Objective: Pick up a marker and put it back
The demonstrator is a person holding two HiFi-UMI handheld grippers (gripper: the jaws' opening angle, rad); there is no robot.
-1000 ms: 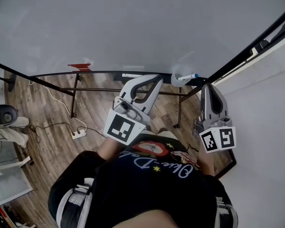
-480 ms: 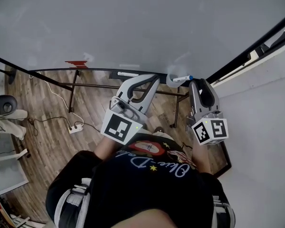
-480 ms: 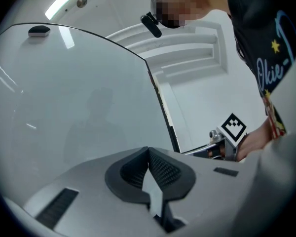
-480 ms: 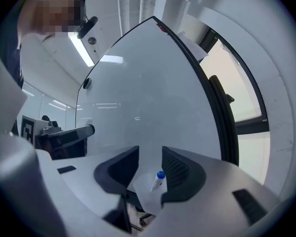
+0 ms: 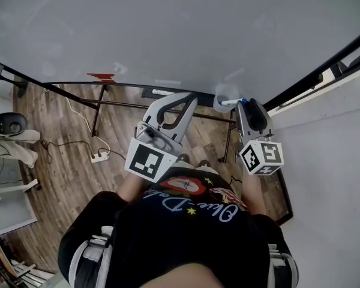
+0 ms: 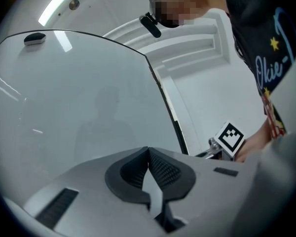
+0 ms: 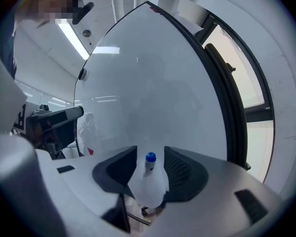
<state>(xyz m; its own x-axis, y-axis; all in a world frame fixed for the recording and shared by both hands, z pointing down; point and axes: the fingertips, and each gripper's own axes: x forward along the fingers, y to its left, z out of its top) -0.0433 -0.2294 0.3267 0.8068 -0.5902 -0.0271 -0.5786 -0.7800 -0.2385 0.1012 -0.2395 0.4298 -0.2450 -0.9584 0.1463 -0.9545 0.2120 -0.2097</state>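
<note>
Right gripper view shows the right tongs (image 7: 150, 152) opening, their dark pads standing clear on either side of a blue-capped marker (image 7: 149, 165). The marker stands upright, cap up, in what looks like a translucent cup (image 7: 150, 189) at the bottom edge of the whiteboard (image 7: 148, 83), near its right corner. From the head view, the right tongs (image 5: 247, 104) point at that cup (image 5: 224, 100) just below the whiteboard (image 5: 168, 29). The left tongs (image 6: 148, 150) are clenched tip to tip on nothing, raised beside the whiteboard's lower edge, left of the cup.
</note>
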